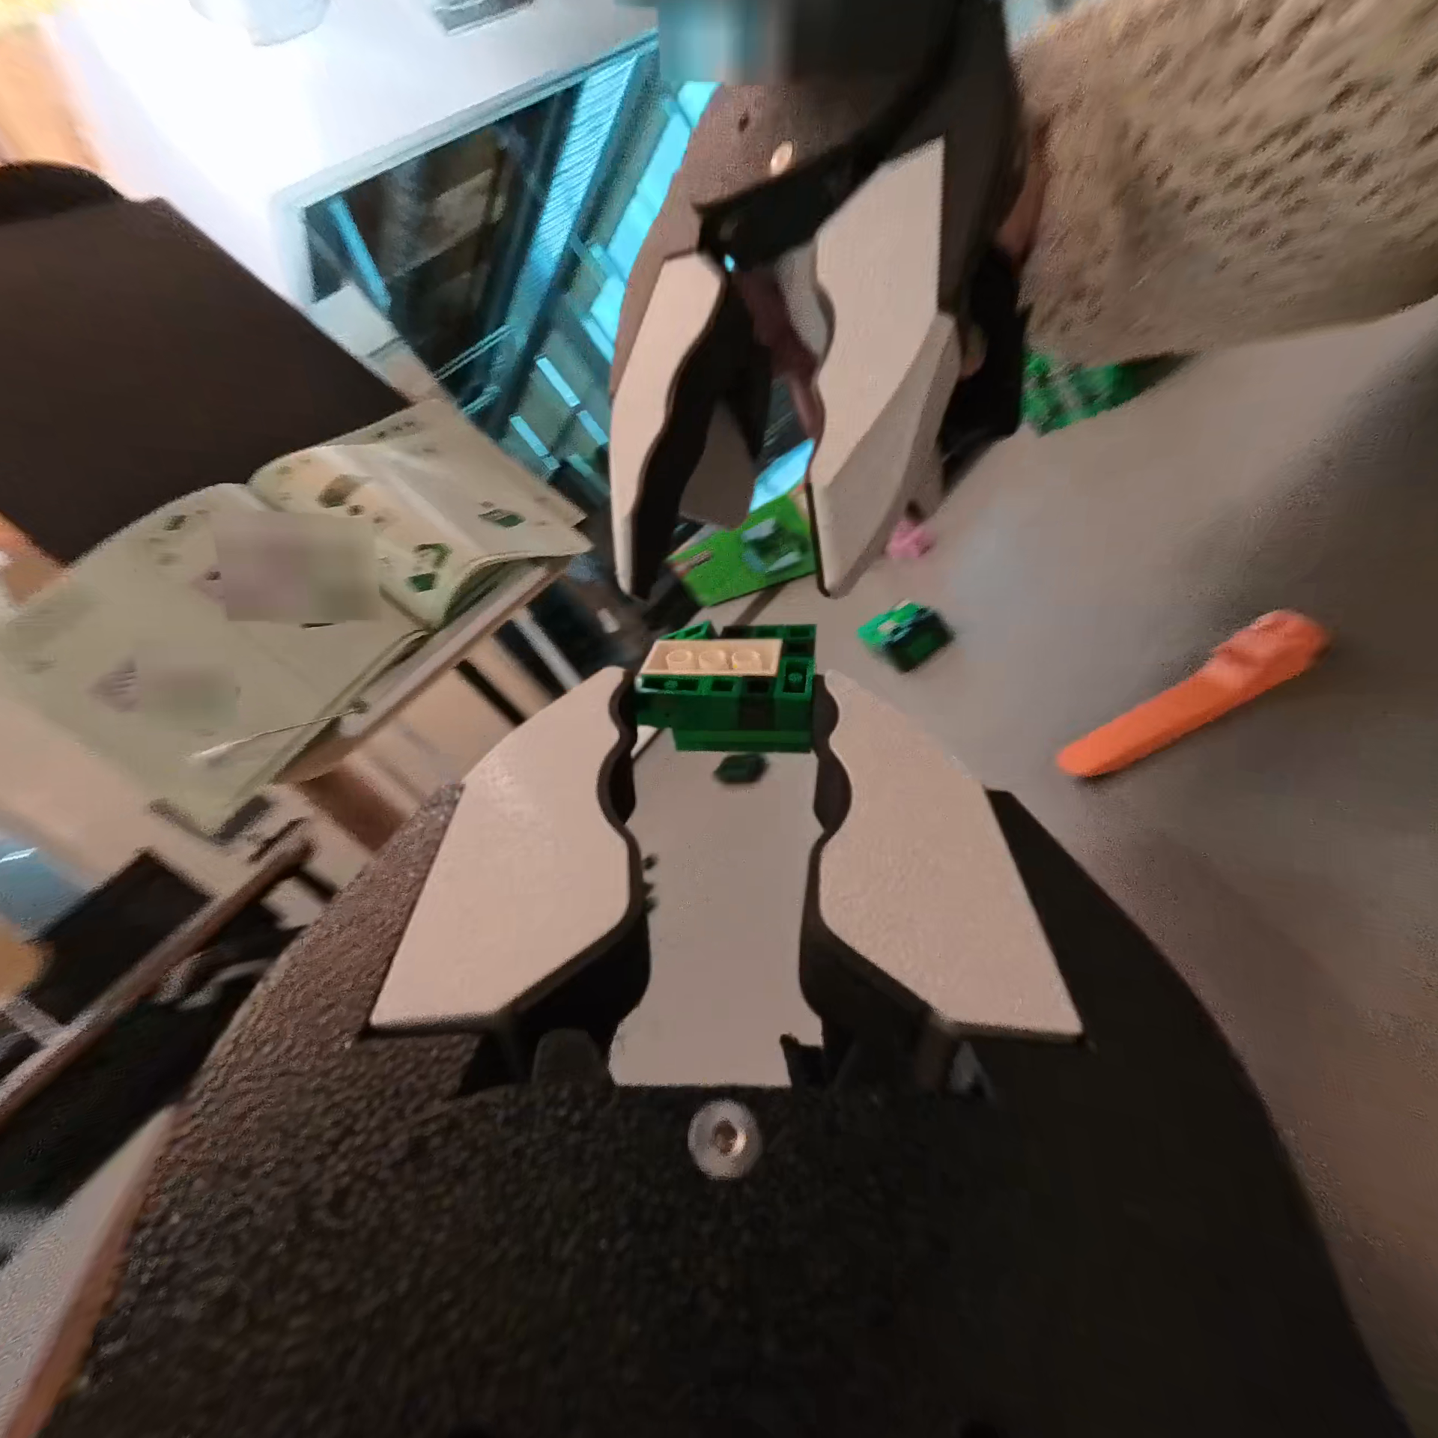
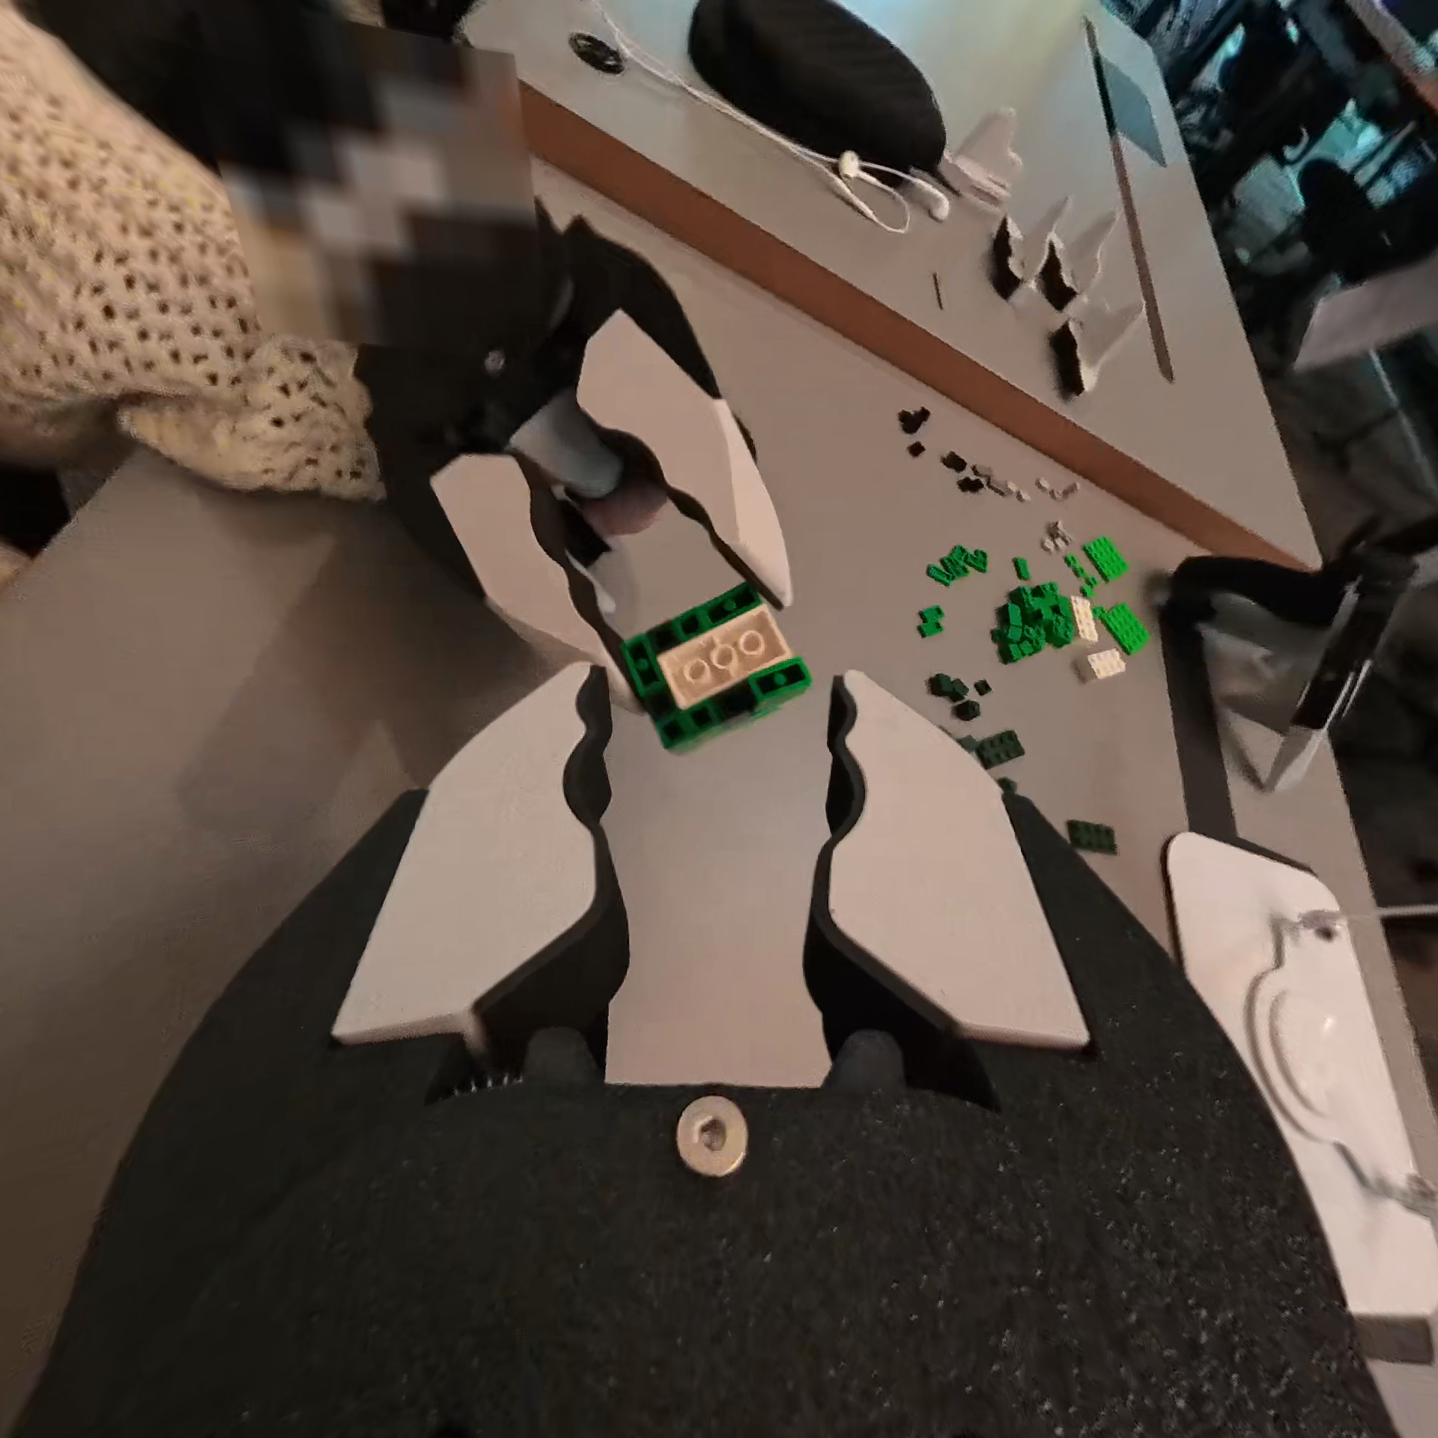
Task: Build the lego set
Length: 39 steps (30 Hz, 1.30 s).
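Note:
A green lego assembly (image 1: 724, 704) with a white three-stud brick (image 1: 712, 660) set in its top sits between the fingertips of my left gripper (image 1: 724, 685), which is shut on its sides. In the right wrist view the same assembly (image 2: 766, 685) shows held by the left gripper (image 2: 692, 622) above the grey table (image 2: 856, 467). My right gripper (image 2: 716, 689) is open and empty, its tips just short of the assembly. It shows from the front in the left wrist view (image 1: 731, 583), jaws apart, right behind the assembly.
An orange brick separator (image 1: 1190, 692), a small green sub-build (image 1: 906, 634) and an open instruction booklet (image 1: 311, 560) lie near. A pile of loose green and white pieces (image 2: 1035, 615), dark pieces (image 2: 965, 467), earphones (image 2: 887, 187) and a black case (image 2: 817, 78) lie farther off.

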Each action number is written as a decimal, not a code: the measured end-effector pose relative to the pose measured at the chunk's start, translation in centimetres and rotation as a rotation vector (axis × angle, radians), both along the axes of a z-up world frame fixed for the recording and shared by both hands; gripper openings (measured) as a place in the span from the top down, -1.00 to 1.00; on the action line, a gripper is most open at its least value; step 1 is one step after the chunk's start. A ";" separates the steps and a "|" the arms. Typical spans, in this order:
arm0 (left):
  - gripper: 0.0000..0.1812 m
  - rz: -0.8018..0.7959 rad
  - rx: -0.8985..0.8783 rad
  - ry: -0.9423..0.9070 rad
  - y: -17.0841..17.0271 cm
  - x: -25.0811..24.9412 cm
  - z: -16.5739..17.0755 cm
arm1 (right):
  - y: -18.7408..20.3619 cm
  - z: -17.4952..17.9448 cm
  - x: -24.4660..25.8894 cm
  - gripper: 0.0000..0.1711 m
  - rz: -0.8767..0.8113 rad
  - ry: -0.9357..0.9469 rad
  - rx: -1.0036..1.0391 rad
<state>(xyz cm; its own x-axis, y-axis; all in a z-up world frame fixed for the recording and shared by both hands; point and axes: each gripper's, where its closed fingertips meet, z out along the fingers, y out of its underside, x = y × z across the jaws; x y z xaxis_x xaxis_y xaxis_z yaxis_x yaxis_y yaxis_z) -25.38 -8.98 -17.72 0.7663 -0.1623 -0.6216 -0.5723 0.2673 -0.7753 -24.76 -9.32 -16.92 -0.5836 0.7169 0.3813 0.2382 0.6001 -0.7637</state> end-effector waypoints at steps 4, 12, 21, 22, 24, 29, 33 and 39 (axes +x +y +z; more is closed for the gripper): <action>0.52 -0.164 -0.044 -0.126 -0.8 1.5 0.3 | -0.5 -0.1 1.4 0.16 0.070 -0.002 -0.061; 0.52 -0.297 -0.086 -0.278 -1.7 2.1 0.9 | -1.6 -1.4 1.7 0.19 0.106 0.009 -0.036; 0.52 -0.303 -0.101 -0.299 -1.6 2.1 0.8 | -1.6 -1.1 1.8 0.33 0.123 0.024 -0.032; 0.52 -0.305 -0.102 -0.301 -1.6 2.1 0.8 | -1.6 -1.2 1.9 0.34 0.123 0.024 -0.029; 0.52 -0.310 -0.107 -0.303 -1.6 2.1 0.7 | -1.6 -1.3 1.9 0.34 0.123 0.024 -0.014; 0.52 -0.323 -0.118 -0.316 -1.6 2.2 0.6 | -1.5 -1.5 1.9 0.34 0.124 0.027 0.013; 0.52 -0.331 -0.126 -0.327 -1.6 2.3 0.6 | -1.3 -1.7 1.9 0.34 0.121 0.035 0.062; 0.52 -0.336 -0.120 -0.346 -1.7 2.1 0.8 | -1.1 -1.8 1.7 0.31 0.114 0.055 0.132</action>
